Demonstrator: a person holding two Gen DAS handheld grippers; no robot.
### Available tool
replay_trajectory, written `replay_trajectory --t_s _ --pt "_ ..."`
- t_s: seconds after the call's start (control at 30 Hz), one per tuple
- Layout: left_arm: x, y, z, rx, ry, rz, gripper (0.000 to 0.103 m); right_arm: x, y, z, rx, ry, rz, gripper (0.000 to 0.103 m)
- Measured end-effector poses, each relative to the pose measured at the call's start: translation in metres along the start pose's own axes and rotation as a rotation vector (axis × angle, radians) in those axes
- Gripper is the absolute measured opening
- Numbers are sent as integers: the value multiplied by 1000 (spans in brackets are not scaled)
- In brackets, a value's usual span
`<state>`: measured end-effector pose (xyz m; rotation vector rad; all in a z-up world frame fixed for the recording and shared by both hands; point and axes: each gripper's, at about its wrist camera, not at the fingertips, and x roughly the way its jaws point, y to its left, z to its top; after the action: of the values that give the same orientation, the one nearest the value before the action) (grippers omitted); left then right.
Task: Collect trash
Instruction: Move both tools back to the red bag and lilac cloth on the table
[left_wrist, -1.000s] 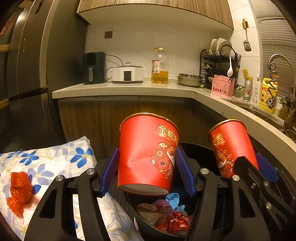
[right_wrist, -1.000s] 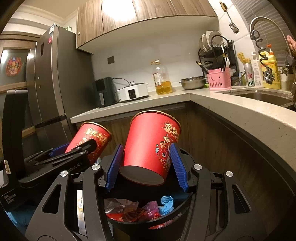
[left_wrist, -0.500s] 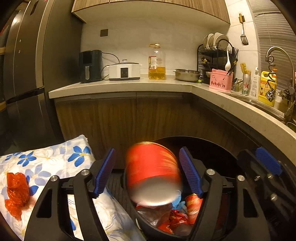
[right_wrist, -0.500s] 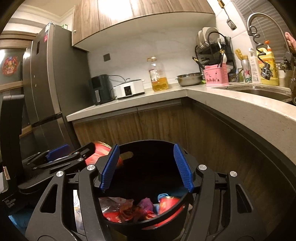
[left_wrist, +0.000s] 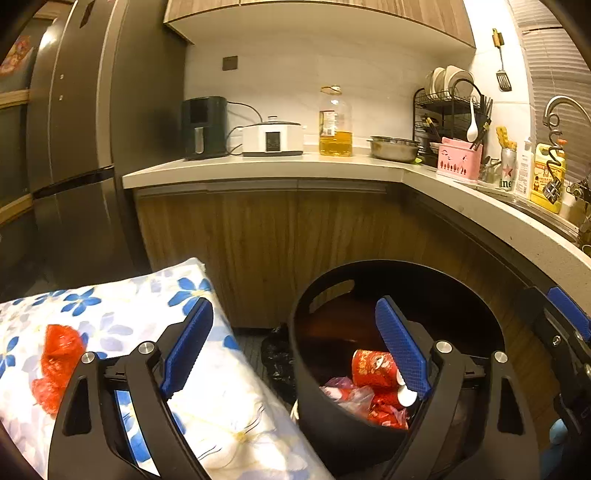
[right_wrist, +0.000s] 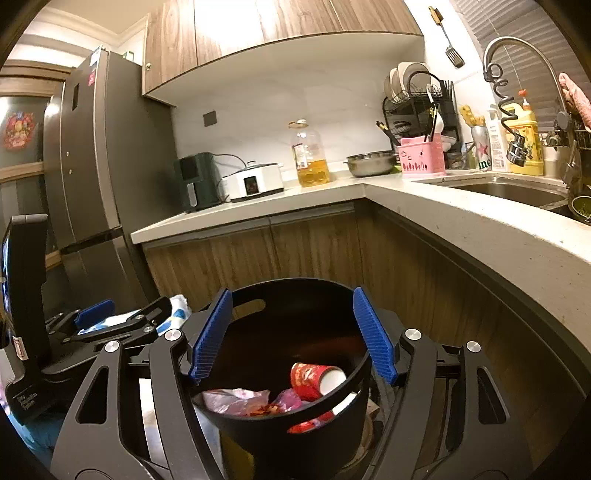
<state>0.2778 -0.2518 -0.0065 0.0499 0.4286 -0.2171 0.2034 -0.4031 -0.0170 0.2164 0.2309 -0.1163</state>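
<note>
Both grippers are opening with nothing between their blue pads: the left gripper (left_wrist: 295, 347) straddles the near rim of the black trash bin (left_wrist: 314, 369), the right gripper (right_wrist: 291, 332) hangs spread over the bin's mouth. Below the right gripper's pads, inside the bin, a red paper cup (right_wrist: 317, 376) lies on its side among crumpled wrappers (right_wrist: 236, 400). Left of the left gripper, a red wrapper (left_wrist: 59, 362) rests on a floral cloth (left_wrist: 122, 314).

Warm dim light, bright glow under cabinets, sharp focus, fisheye bending, dark vignetted corners
</note>
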Motion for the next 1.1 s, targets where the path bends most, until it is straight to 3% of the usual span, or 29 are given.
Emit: replay_trajectory --t_s 0.43,1.1 --pt "-63 43 -9 -41 -51 93 88 -41 32 0 -25 -16 75 71" --pt "-162 146 -48 -135 -81 307 89 -91 138 -24 -120 13 271 71"
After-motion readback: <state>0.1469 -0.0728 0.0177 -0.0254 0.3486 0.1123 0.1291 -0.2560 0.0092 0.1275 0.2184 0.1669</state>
